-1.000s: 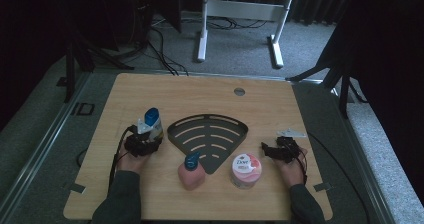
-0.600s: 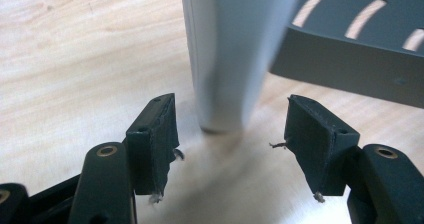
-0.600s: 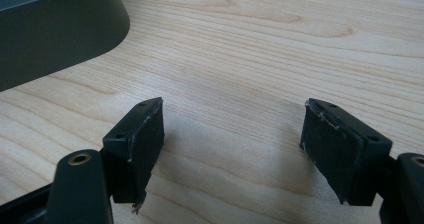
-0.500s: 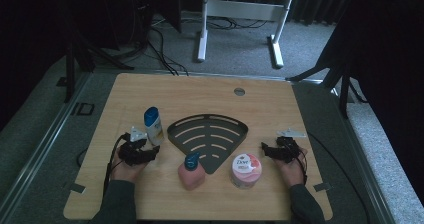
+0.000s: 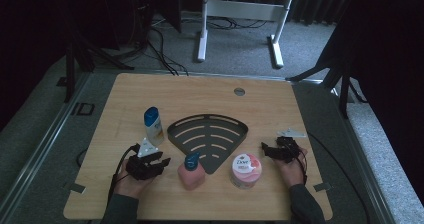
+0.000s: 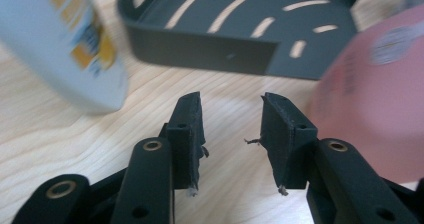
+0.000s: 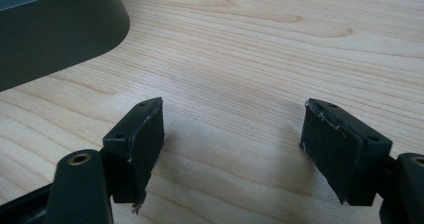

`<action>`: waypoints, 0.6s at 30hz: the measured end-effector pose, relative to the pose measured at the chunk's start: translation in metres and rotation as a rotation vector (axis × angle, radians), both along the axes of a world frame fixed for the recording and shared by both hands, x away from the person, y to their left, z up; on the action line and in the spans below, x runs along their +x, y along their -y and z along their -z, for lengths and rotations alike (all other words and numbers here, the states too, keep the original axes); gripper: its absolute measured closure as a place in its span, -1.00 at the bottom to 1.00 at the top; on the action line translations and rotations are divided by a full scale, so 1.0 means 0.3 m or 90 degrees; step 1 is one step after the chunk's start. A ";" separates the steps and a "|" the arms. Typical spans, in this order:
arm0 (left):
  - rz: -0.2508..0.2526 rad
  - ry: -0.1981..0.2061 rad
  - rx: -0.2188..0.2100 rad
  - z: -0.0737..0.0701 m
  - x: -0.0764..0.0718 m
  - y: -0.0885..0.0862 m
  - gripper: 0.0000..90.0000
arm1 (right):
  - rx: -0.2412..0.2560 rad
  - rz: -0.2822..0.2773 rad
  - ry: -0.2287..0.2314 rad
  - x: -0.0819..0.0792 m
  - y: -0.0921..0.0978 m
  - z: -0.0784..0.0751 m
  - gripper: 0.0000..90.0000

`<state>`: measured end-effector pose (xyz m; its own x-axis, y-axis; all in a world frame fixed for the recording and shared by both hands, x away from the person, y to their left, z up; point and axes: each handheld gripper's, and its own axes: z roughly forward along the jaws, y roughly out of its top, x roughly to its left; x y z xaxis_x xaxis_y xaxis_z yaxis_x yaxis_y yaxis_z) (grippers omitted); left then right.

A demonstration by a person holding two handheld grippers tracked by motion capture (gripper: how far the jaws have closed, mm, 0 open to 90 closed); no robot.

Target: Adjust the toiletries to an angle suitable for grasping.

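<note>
White bottle (image 5: 153,125) now stands released; left hand-held gripper (image 5: 156,163) has withdrawn, jaws parted, empty

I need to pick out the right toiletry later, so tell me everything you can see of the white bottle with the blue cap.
The white bottle stands upright on the wooden table, just left of the dark fan-shaped rack. It looks like plastic, flattened and tapering, with a blue cap on top and an orange and blue label whose print is unreadable. The left gripper sits open in front of it, not touching.
</note>
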<state>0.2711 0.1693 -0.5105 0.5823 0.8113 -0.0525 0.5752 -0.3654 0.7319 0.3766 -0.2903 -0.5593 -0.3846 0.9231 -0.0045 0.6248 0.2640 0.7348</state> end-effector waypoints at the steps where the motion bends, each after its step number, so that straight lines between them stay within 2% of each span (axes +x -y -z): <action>1: 0.007 0.003 0.000 -0.010 -0.003 0.007 0.36 | 0.000 0.000 0.000 0.000 0.000 0.000 -0.45; 4: 0.020 0.008 -0.009 -0.041 -0.012 0.023 0.40 | 0.000 0.000 0.000 0.000 0.000 0.000 -0.45; 10: 0.042 0.024 -0.017 -0.099 -0.033 0.046 0.33 | 0.000 0.000 0.000 0.000 0.000 0.000 -0.45; 14: 0.053 0.026 -0.009 -0.116 -0.043 0.064 0.33 | 0.001 0.000 0.000 0.000 0.000 0.000 -0.45; 18: 0.070 0.032 -0.017 -0.131 -0.059 0.078 0.30 | 0.000 0.001 0.000 0.000 0.000 0.000 -0.45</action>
<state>0.2533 0.1459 -0.4712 0.6697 0.7414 -0.0427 0.4958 -0.4036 0.7689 0.3766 -0.2902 -0.5593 -0.3839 0.9234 -0.0038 0.6252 0.2629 0.7348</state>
